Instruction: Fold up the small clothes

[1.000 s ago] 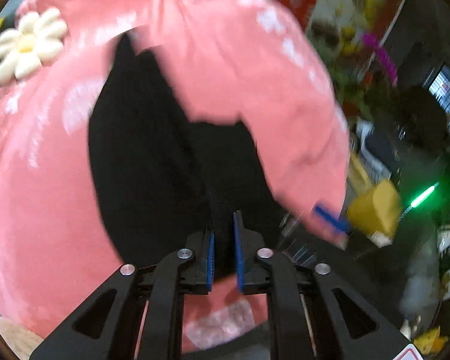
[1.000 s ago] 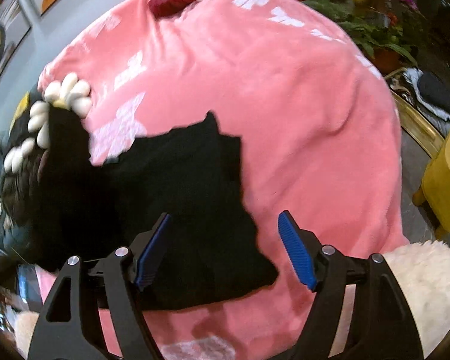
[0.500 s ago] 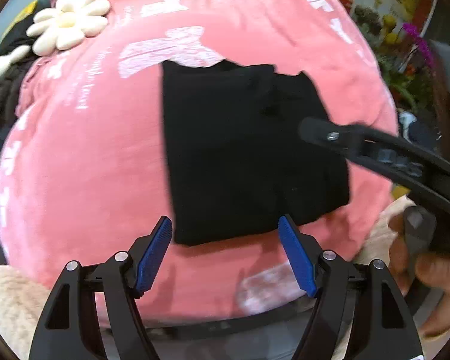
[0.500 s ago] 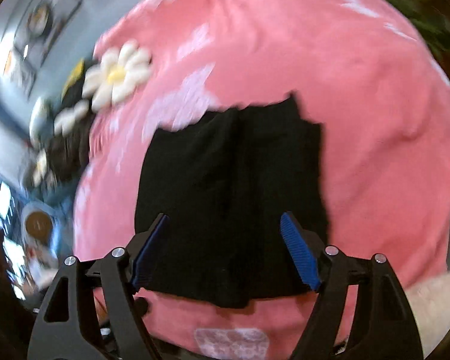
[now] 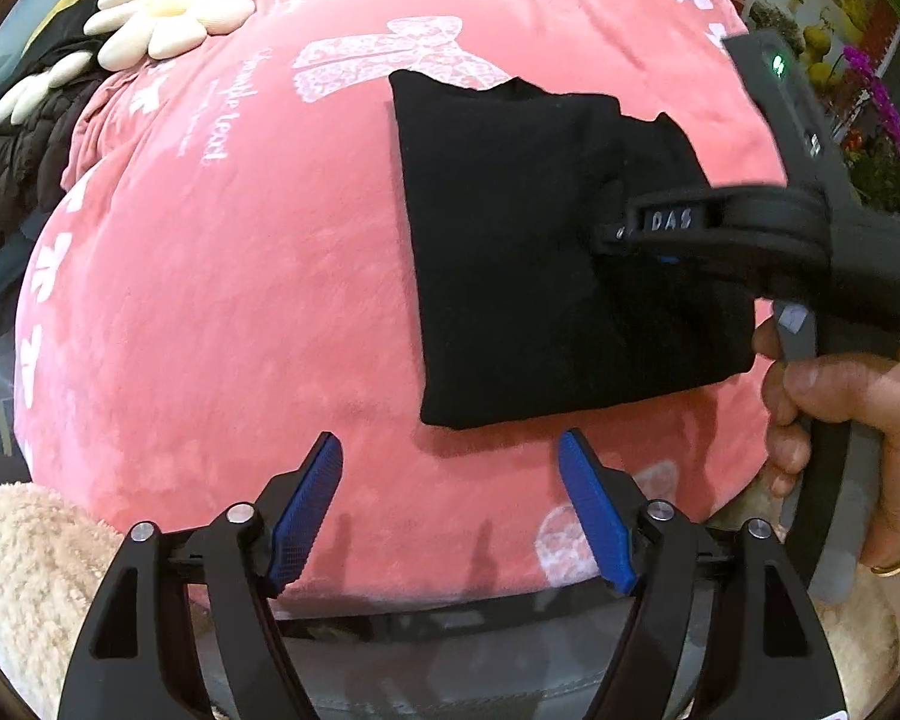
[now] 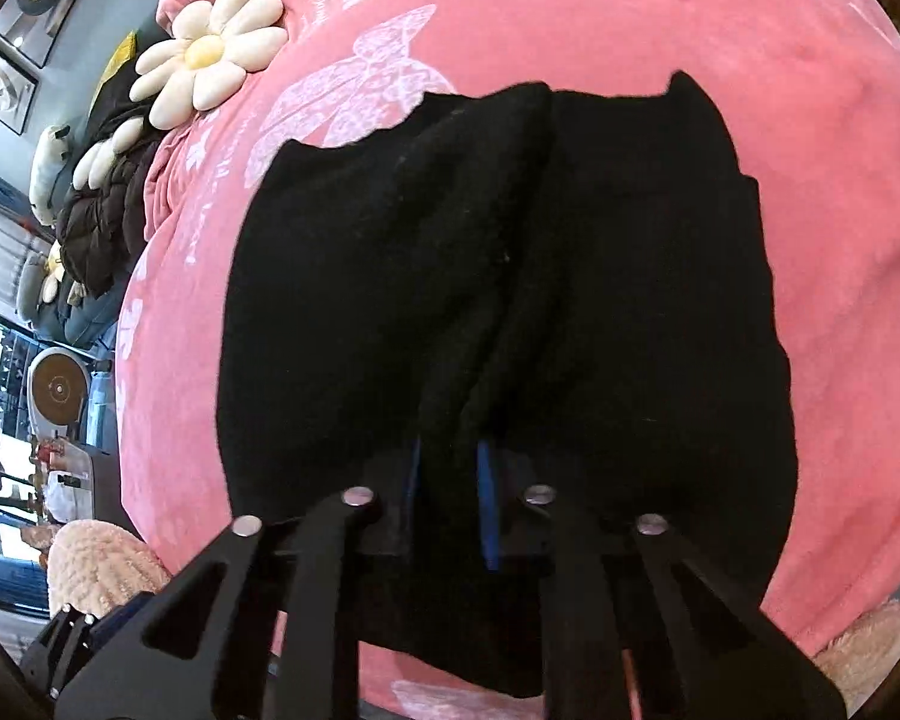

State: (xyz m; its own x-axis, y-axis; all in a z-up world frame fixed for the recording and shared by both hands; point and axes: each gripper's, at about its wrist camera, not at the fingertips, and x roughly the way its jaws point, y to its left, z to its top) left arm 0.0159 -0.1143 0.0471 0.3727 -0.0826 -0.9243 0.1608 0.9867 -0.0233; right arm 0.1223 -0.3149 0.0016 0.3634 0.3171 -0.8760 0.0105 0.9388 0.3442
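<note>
A folded black garment [image 5: 510, 252] lies flat on the pink blanket [image 5: 222, 300]. My left gripper [image 5: 450, 468] is open and empty, just in front of the garment's near edge. My right gripper [image 6: 447, 462] is shut on a raised fold of the black garment [image 6: 510, 276] at its near side. It also shows in the left wrist view [image 5: 630, 234], reaching in from the right over the garment, held by a hand [image 5: 846, 420].
A white daisy cushion [image 5: 174, 6] and a dark quilted jacket [image 5: 18, 156] lie at the far left of the blanket. Fluffy beige fabric [image 5: 24, 576] sits at the near left corner. Potted flowers [image 5: 870, 96] stand at the far right.
My right gripper has moved onto the garment and shut on a fold of it. My left gripper stays open and has drawn back a little from the garment's near edge.
</note>
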